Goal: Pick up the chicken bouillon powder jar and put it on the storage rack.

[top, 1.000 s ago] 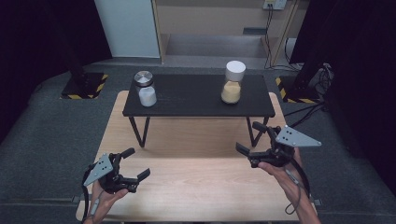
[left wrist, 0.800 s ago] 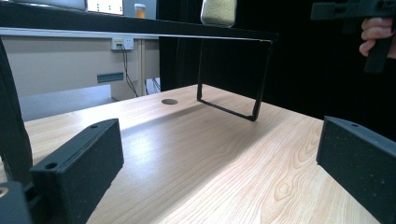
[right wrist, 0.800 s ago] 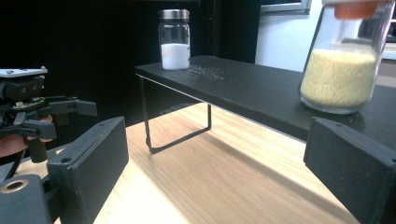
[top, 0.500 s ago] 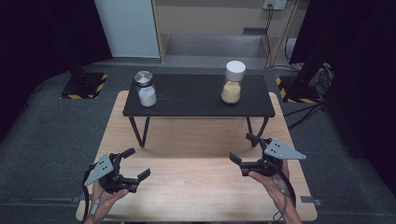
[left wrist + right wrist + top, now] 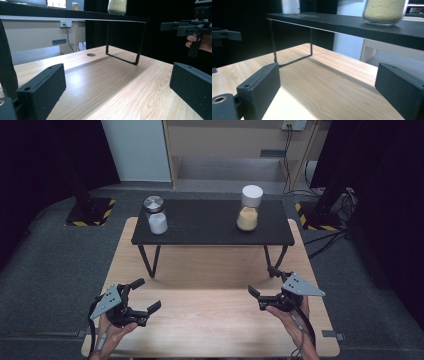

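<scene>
Near the front edge of the wooden table, the left gripper sits by the left corner and the right gripper by the right, both w/ jaws wide apart, nothing between them. Bare pale woodgrain lies between them, lots of room. On the matte black shelf at the back: white jar near its left end, yellow-filled jar right of centre, well apart from both grippers.

wooden table, black shelf, grain jar
</scene>
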